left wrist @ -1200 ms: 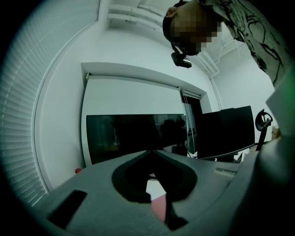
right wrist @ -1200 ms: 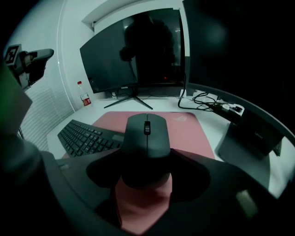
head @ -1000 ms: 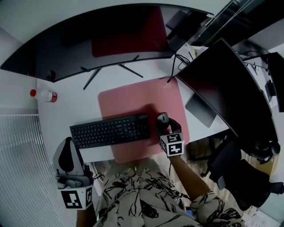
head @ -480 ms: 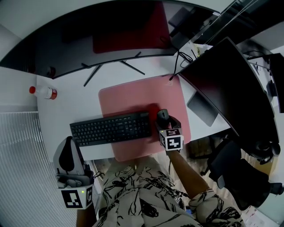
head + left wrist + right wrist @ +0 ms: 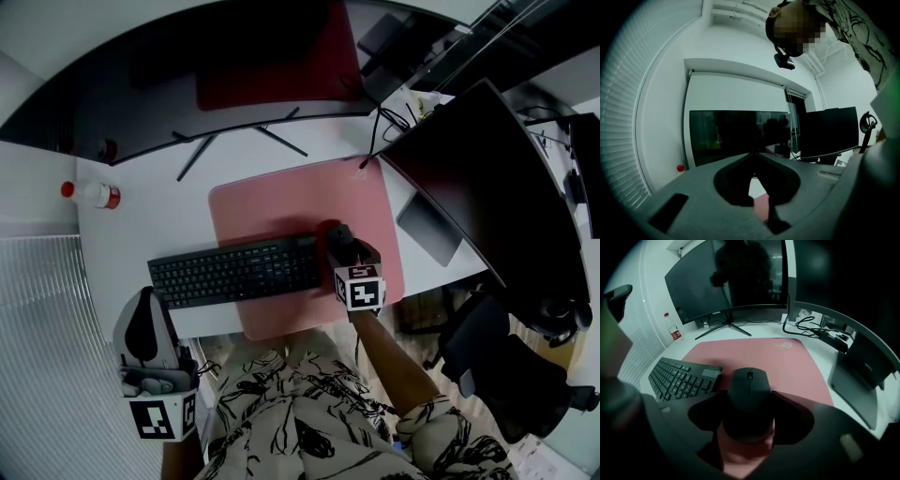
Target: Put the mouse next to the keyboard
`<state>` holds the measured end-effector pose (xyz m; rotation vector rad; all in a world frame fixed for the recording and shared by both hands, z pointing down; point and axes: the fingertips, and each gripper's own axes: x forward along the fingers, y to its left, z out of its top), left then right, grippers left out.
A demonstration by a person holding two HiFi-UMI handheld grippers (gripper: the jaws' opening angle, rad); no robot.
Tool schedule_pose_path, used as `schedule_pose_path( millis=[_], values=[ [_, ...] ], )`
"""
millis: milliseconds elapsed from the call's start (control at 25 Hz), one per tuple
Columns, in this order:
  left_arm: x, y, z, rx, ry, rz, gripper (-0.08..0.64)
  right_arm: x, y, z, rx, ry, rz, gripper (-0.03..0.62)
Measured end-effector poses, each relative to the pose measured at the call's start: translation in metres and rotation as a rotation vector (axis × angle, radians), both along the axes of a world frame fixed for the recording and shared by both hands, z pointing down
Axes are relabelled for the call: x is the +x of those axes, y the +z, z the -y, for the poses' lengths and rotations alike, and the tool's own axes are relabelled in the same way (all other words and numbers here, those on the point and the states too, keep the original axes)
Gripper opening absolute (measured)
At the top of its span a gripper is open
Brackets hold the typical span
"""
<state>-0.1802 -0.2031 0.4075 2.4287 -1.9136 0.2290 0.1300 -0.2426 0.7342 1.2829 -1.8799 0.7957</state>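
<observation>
- Over the last second the right gripper (image 5: 340, 248) had slid a little toward the left edge of the white surface (image 5: 150, 225), carrying the black wireless mouse (image 5: 337, 234) with it across the pink desk mat (image 5: 281, 202).
- The gap seen earlier between the mouse and the right end of the black full-size keyboard (image 5: 234, 272) had closed to almost nothing; the head view showed the mouse just beside that end, and whether the two touched could not be told.
- That put the mouse on the mat near the surface's near edge, level with the keyboard, so the placing looked nearly or fully done. Letting go and backing away seemed to be what was left.
- In the right gripper view the right gripper's jaws stood narrow, pressed against the two sides of the mouse's rear half, with the scroll wheel pointing away toward the curved dark monitor (image 5: 726, 282). The mouse appeared to rest on the mat, though its underside was hidden.
- The left gripper (image 5: 145, 333) hung off the surface's near edge, below the keyboard's left end. Its own view showed the jaw tips drawn together with nothing between them, and it touched nothing.
</observation>
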Motion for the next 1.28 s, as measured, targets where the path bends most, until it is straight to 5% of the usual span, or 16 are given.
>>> schedule_pose_path(
  millis=[520, 880, 1280],
  values=[
    [-0.006, -0.003, 0.0, 0.008, -0.011, -0.006, -0.003, -0.004, 0.004, 0.003, 0.01, -0.03, -0.043, 0.307],
    [-0.01, -0.015, -0.002, 0.037, -0.025, -0.013, -0.003, -0.011, -0.038, 0.012, 0.131, -0.098, 0.065, 0.348],
    [-0.017, -0.037, 0.003, 0.079, -0.043, -0.016, -0.003, -0.013, -0.188, 0.042, 0.489, -0.105, 0.218, 0.069]
  ],
)
